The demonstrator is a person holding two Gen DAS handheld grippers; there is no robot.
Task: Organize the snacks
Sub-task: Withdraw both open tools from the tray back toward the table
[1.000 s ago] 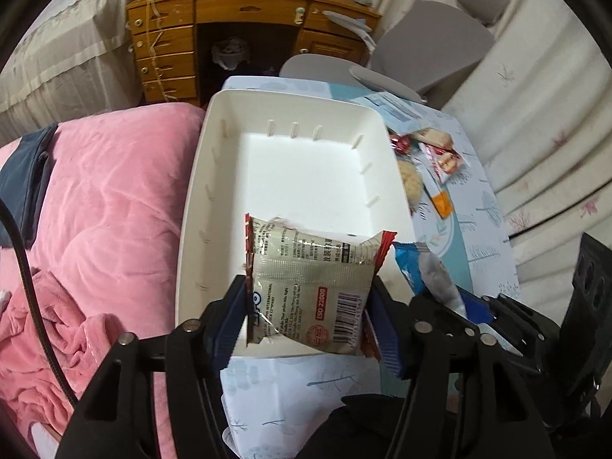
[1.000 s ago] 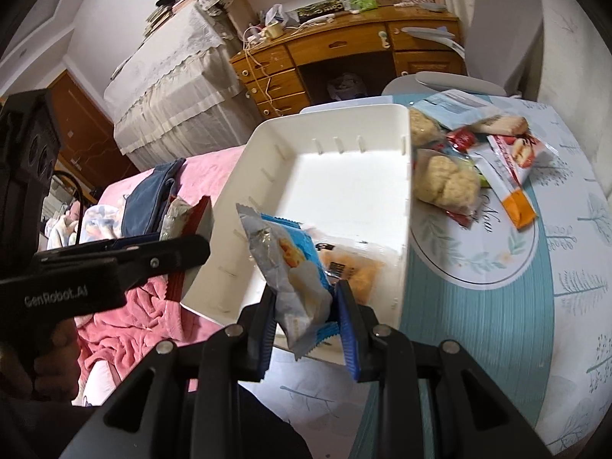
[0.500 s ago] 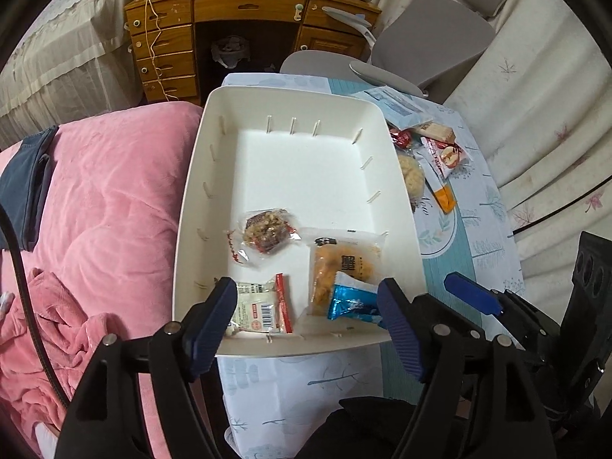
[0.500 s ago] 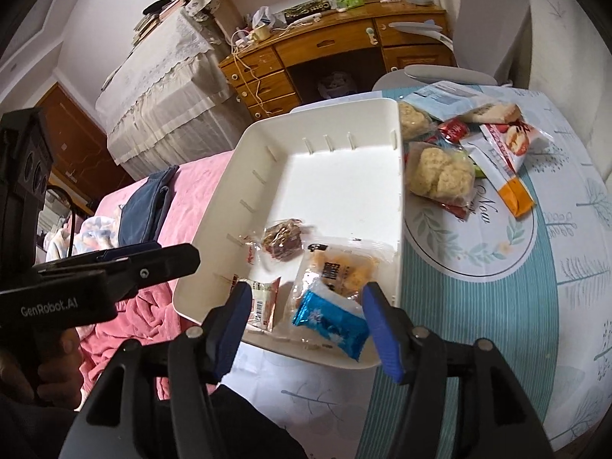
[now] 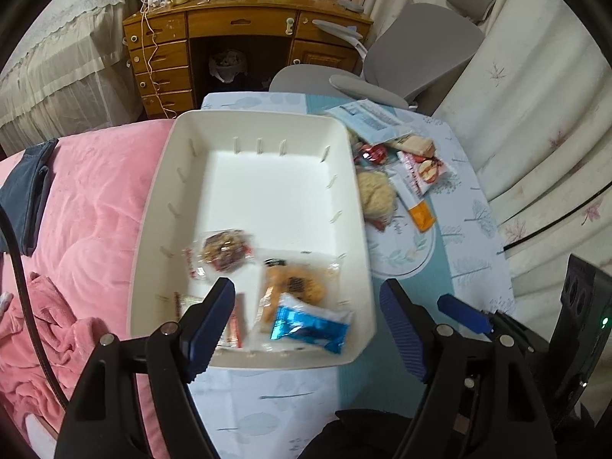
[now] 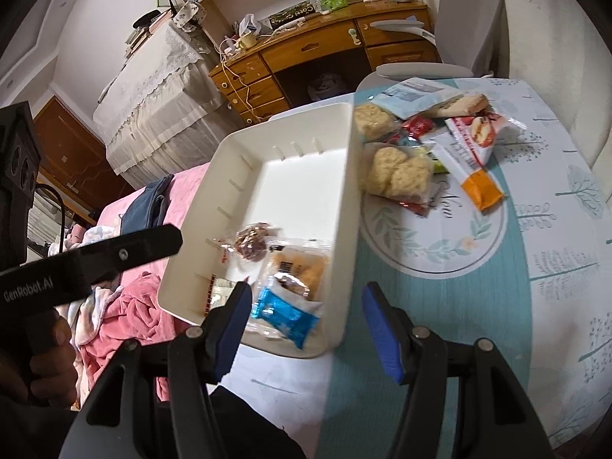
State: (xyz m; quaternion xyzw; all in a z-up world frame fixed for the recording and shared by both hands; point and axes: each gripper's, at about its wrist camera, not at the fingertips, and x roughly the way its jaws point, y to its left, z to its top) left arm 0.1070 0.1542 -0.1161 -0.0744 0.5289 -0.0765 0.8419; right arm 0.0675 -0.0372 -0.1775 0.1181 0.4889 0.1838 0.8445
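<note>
The white bin [image 5: 252,206] on the table [image 6: 535,267] holds four snack packets at its near end, among them a blue packet [image 5: 310,325]. Both grippers hang above it, released and empty: left gripper [image 5: 306,321], its jaws just widened, and right gripper [image 6: 306,325].

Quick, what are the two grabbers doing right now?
Left gripper: open, holding nothing; jaws just opened.
Right gripper: open, holding nothing; jaws just opened.
</note>
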